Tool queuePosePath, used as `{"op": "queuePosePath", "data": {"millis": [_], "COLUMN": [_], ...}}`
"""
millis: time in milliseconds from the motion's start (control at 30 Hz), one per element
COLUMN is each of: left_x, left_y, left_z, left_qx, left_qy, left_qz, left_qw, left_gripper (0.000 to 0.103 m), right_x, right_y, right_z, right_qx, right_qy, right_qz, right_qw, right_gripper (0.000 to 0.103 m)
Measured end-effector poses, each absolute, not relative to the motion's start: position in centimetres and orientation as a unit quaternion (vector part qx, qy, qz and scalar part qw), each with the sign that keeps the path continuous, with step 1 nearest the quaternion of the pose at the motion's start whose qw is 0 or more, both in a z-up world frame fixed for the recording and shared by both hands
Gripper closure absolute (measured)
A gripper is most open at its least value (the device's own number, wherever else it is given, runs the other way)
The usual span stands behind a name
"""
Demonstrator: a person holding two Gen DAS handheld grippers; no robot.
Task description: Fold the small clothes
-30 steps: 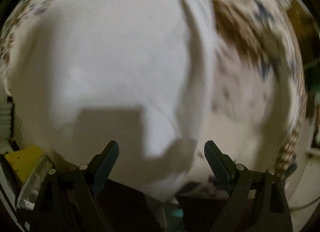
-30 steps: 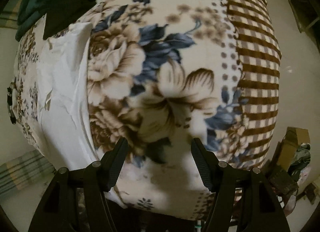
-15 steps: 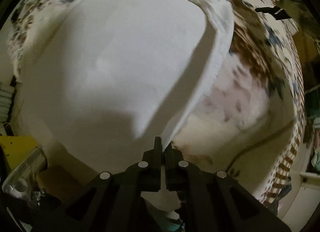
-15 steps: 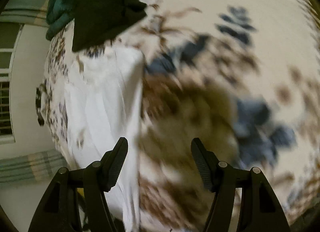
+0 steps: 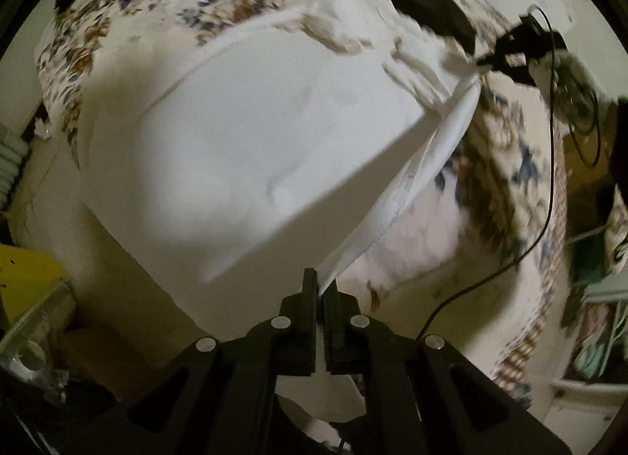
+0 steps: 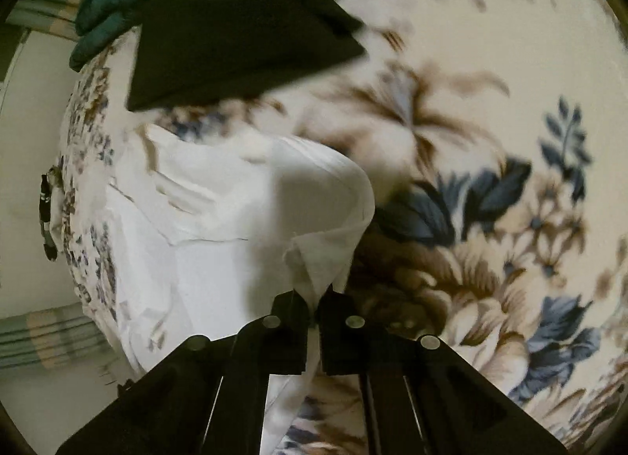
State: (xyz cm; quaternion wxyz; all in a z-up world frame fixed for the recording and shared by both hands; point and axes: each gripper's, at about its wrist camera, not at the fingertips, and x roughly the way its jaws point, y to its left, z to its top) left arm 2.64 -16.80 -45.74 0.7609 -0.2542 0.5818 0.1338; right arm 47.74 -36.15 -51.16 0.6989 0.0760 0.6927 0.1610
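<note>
A white garment [image 5: 251, 149] lies spread on a floral blanket [image 5: 510, 180]. My left gripper [image 5: 322, 290] is shut on its near edge, which rises off the blanket in a taut fold. In the right wrist view the same white garment [image 6: 219, 227] shows, and my right gripper [image 6: 314, 298] is shut on a lifted corner of it. The right gripper also shows in the left wrist view [image 5: 506, 55] at the far end of the raised edge.
A folded black cloth [image 6: 243, 23] and a dark green cloth [image 6: 106, 11] lie at the far side of the blanket [image 6: 490, 180]. A black cable [image 5: 549, 180] runs across the blanket. A yellow box [image 5: 27, 278] stands at the left.
Both grippers went from open to shut on the white garment, the left first and the right after. The garment's edge now lifts off the blanket between them.
</note>
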Motion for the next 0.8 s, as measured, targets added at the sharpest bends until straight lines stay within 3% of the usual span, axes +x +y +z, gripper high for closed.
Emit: {"op": "queuePosePath", "data": {"millis": [333, 633, 800], "left_x": [2.5, 2.0, 1.6], "left_y": [-3.0, 8.1, 11.6], "left_z": [-45.2, -50.8, -57.5], "left_qx": [-0.326, -0.375, -0.368], "left_qy": [0.543, 0.547, 0.606], "left_qz": [0.153, 0.155, 0.147], "left_qw": [0.759, 0.733, 0.69], "left_gripper": [0.102, 0.102, 0.098], "right_x": [49.9, 50.7, 51.2], "right_y": [-20.7, -4.0, -1.0], "right_z": [-45.0, -49.1, -53.0], "right_qx": [0.015, -0.073, -0.106], "right_qy": [0.671, 0.668, 0.69], "right_qz": [0.144, 0.115, 0.08], "right_qw": [0.728, 0.731, 0.711], "right_gripper": [0.1, 0.1, 0.099]}}
